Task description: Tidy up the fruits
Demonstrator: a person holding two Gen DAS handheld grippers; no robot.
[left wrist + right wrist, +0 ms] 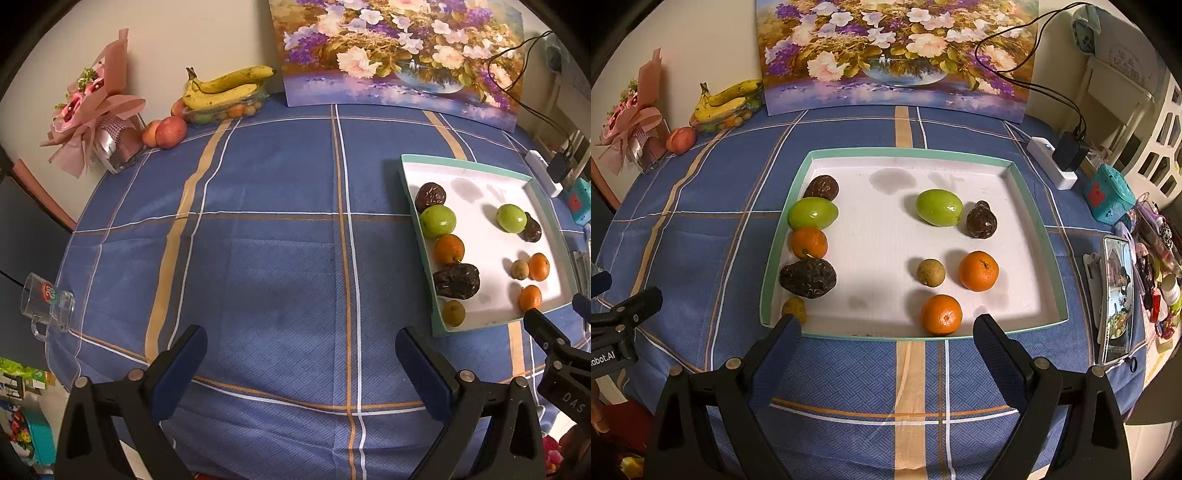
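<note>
A shallow white tray with a teal rim (908,152) lies on the blue checked tablecloth and holds several fruits. Along its left wall stand a dark wrinkled fruit (822,187), a green fruit (812,213), an orange (809,242), a large dark fruit (808,277) and a small yellow-brown fruit (795,308). On the right lie a green fruit (939,207), a dark fruit (981,220), a small brown fruit (930,272) and two oranges (979,270) (940,314). My right gripper (886,332) is open and empty at the tray's near edge. My left gripper (301,343) is open and empty over bare cloth, left of the tray (424,236).
Bananas on a clear fruit box (225,88) and apples (170,132) sit at the back left beside a pink bouquet (92,107). A glass mug (48,304) lies at the left table edge. A flower painting (897,55) leans on the wall. A power strip (1051,162), phone (1115,299) and clutter line the right.
</note>
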